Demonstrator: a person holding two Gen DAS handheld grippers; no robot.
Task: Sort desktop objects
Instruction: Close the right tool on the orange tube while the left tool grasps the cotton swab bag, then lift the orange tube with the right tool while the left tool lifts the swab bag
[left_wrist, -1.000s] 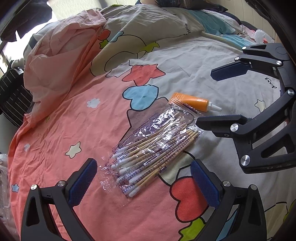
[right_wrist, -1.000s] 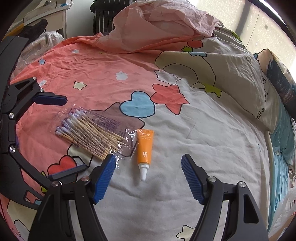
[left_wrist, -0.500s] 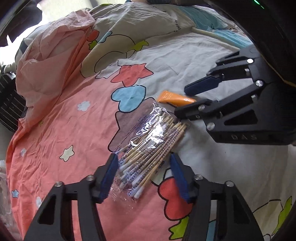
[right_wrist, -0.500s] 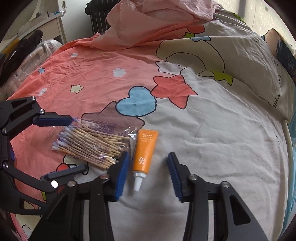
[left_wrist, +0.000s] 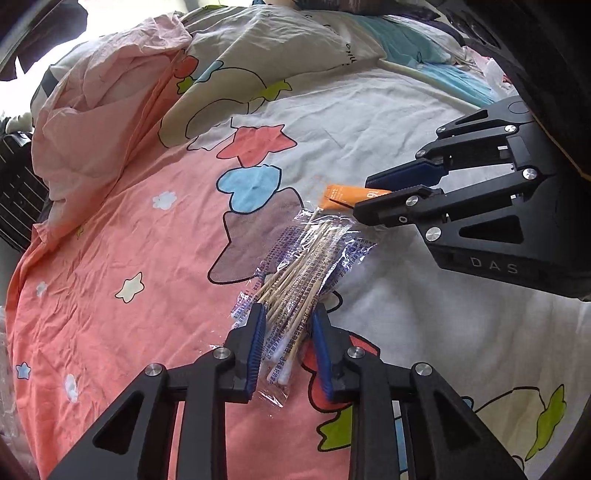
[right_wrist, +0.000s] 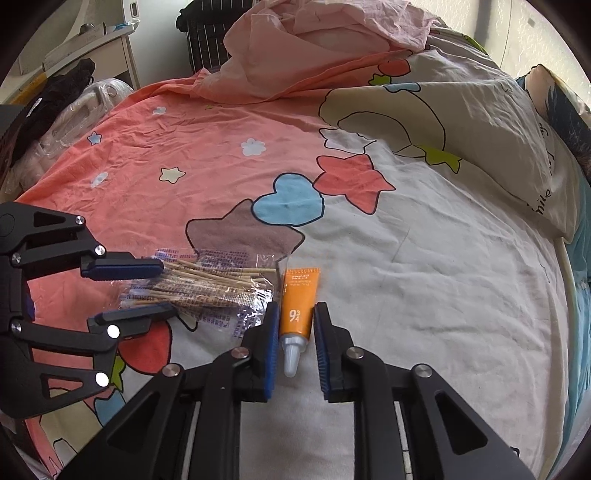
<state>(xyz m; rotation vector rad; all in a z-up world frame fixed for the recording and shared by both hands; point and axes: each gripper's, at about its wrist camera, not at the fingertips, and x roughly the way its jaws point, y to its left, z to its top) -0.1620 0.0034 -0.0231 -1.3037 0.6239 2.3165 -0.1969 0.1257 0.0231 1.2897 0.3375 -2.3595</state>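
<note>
A clear bag of cotton swabs (left_wrist: 306, 266) lies on the patterned bedsheet (left_wrist: 122, 236); it also shows in the right wrist view (right_wrist: 207, 288). My left gripper (left_wrist: 288, 325) has closed around the bag's near end, blue pads touching it. An orange tube with a white cap (right_wrist: 297, 314) lies beside the bag. My right gripper (right_wrist: 295, 332) has its pads close on either side of the tube. In the left wrist view the tube (left_wrist: 343, 194) is partly hidden by the right gripper (left_wrist: 364, 197).
A crumpled pink blanket (right_wrist: 314, 44) is heaped at the far side of the bed. A pillow (right_wrist: 517, 147) lies to the right. A nightstand (right_wrist: 88, 48) and a dark striped bag (right_wrist: 205, 33) stand beyond the bed.
Both grippers moved down onto their objects and narrowed: the left closed around the swab bag, the right closed in around the orange tube.
</note>
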